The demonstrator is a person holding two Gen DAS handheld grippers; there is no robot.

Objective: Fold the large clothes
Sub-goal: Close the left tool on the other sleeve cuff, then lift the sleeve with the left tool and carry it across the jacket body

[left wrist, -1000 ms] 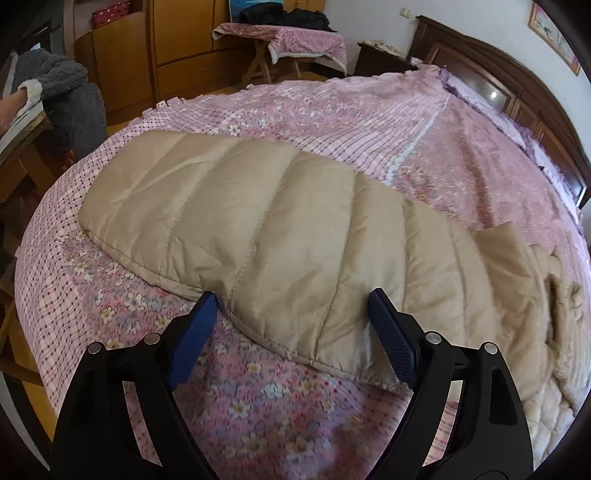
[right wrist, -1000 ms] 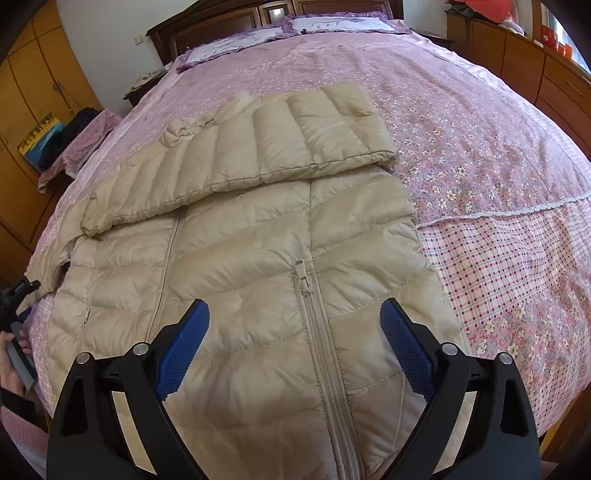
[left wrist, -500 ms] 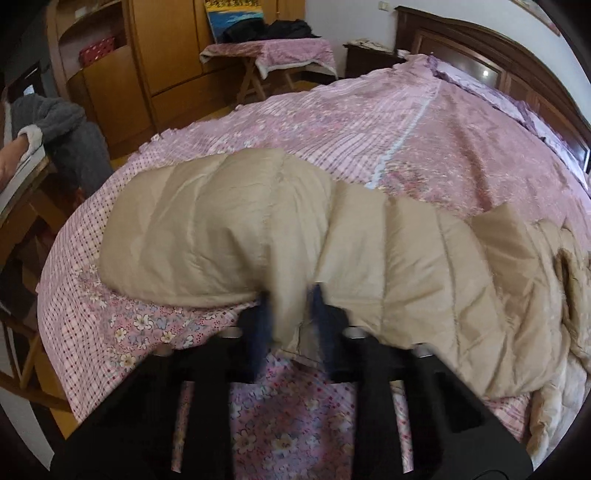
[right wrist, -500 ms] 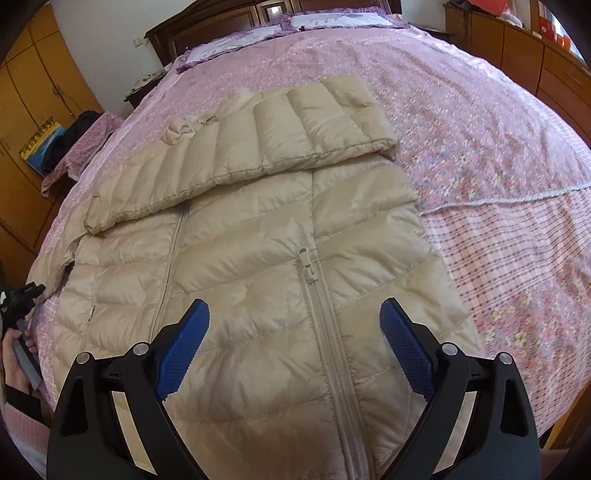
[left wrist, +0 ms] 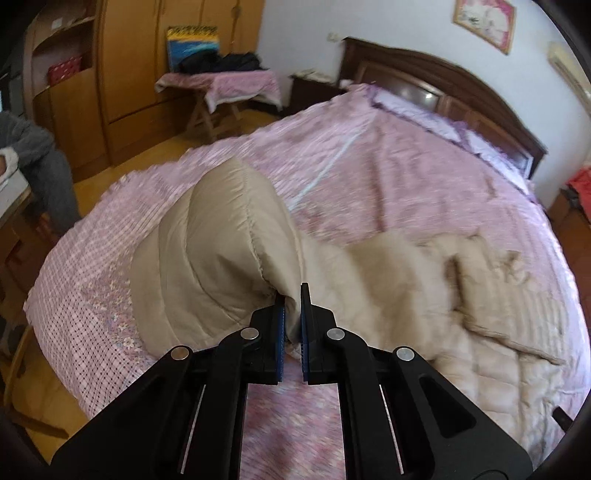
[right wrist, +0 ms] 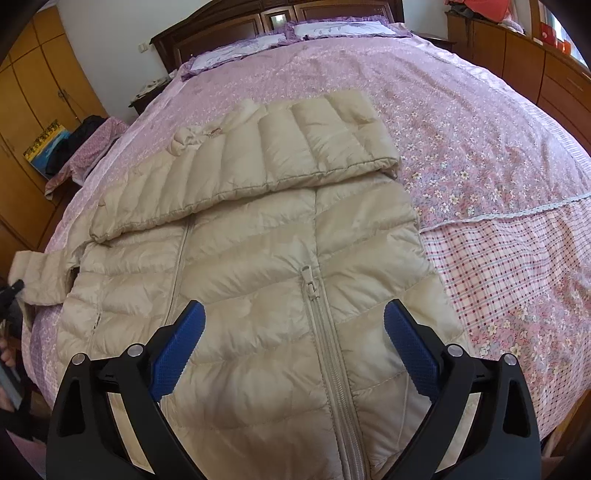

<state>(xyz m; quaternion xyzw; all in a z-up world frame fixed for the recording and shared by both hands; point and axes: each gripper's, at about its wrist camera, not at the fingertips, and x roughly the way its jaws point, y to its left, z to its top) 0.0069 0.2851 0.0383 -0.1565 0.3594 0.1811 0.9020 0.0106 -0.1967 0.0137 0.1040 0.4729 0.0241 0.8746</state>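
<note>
Puffy quilted beige jacket (right wrist: 258,266), zippered

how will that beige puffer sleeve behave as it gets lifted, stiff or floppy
Likely floppy: the sleeve already bends and droops around the left tool pinching its edge. Probably light, since that small pinch carries it. The shiny shell on the jacket suggests it may slip.

No text, label, brand, number or sign can be read in either view. The framed picture (left wrist: 484,22) on the wall and the bright painted canvas (left wrist: 192,48) leaning by the wardrobe show only colour, with no legible lettering, and the red box (left wrist: 64,69) on the shelf is too small and blurred to make out any print.
</note>
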